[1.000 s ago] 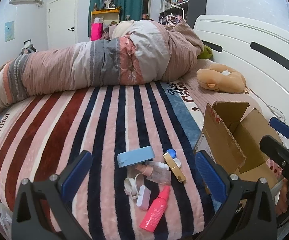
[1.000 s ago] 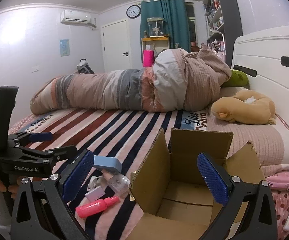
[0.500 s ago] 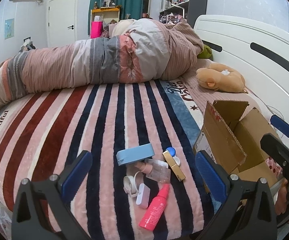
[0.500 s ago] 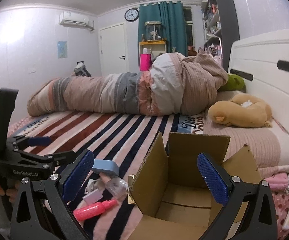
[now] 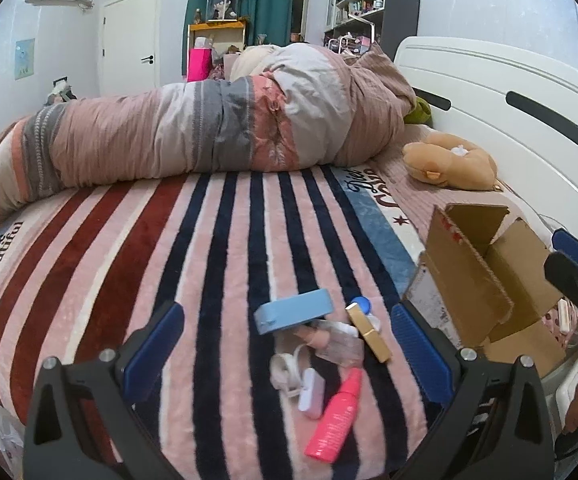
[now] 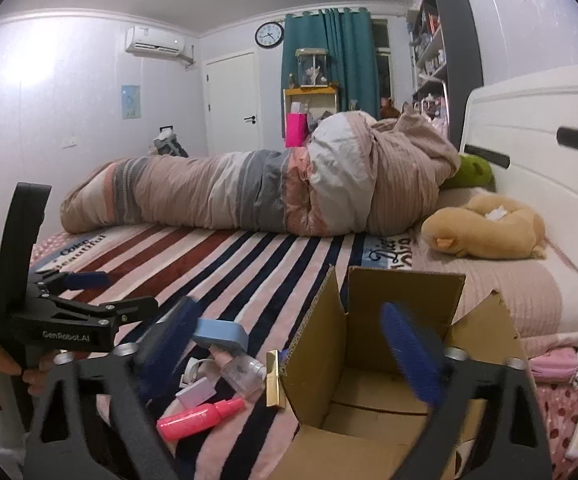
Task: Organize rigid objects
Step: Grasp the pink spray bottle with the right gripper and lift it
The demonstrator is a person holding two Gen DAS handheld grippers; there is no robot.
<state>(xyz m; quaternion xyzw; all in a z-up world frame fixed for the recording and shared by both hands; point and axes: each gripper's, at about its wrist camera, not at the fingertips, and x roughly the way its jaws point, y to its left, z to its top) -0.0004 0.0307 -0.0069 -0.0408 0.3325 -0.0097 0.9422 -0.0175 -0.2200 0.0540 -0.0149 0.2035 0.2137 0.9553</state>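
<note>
A small pile lies on the striped blanket (image 5: 209,264): a light blue case (image 5: 293,311), a gold tube (image 5: 369,334), a clear bottle (image 5: 339,344), a white item (image 5: 311,392) and a pink bottle (image 5: 335,416). My left gripper (image 5: 285,354) is open and empty, low over the pile. An open cardboard box (image 6: 389,364) stands right of the pile. My right gripper (image 6: 293,356) is open and empty, hovering over the box's left flap. The pink bottle (image 6: 199,416) and blue case (image 6: 221,334) also show there, as does the left gripper (image 6: 89,292).
A rolled quilt (image 5: 209,128) lies across the far side of the bed. A tan plush pillow (image 5: 449,164) sits by the white headboard (image 5: 509,92). Pink items (image 6: 557,364) lie right of the box. The bed's front edge is just below the pile.
Both grippers have moved a little closer to the bed and tilted up slightly. The right gripper's fingers look blurred with motion. The pile and box have not moved.
</note>
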